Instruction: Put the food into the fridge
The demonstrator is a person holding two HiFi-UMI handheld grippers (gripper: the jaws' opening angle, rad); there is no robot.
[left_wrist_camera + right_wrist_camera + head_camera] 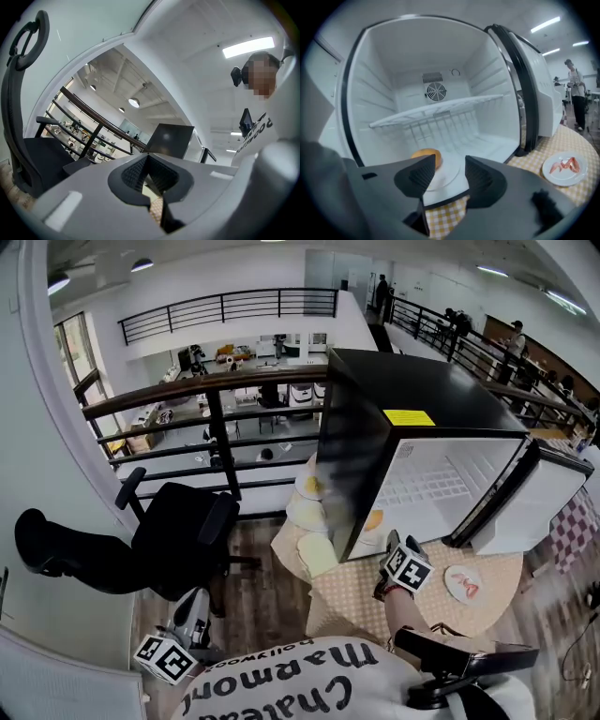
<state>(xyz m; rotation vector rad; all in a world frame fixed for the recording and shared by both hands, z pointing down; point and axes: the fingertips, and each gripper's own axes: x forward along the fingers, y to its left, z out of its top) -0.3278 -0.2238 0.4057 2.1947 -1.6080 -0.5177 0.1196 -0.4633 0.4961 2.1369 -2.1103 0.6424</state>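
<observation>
You look to be between loads. One white plate (447, 177) with a round, orange-brown, bun-like piece (426, 154) lies on the floor of the mini fridge (384, 93), just inside its mouth. Your right gripper (449, 166) hovers in front of it, jaws spread wide and holding nothing; the bun sits untouched at eleven o'clock from the gap. Your left gripper (147, 161) hangs low by the black office chair (178, 521), well apart from the fridge, its ribbed pads closed tip to tip on nothing.

Next, I judge, comes the small plate (555, 180) at three o'clock from the right gripper, out on the yellow-checked cloth (440, 218) by the open door (534, 84). It carries thin pink-red strips (565, 165), bacon or the like; I cannot tell which. The plate is shallow, smooth and glossy, so take the rim squarely and keep it level, or the strips may slide. In the head view, three more pale plates (317, 554) wait at nine o'clock from the fridge's mouth; what is on them is too small to tell.

The fridge is a black box with a smooth white moulded liner and ribbed side walls. A white wire shelf (440, 112) crosses the middle, and a small round fan grille (436, 91) sits at the back. The floor beside the first plate looks free.
</observation>
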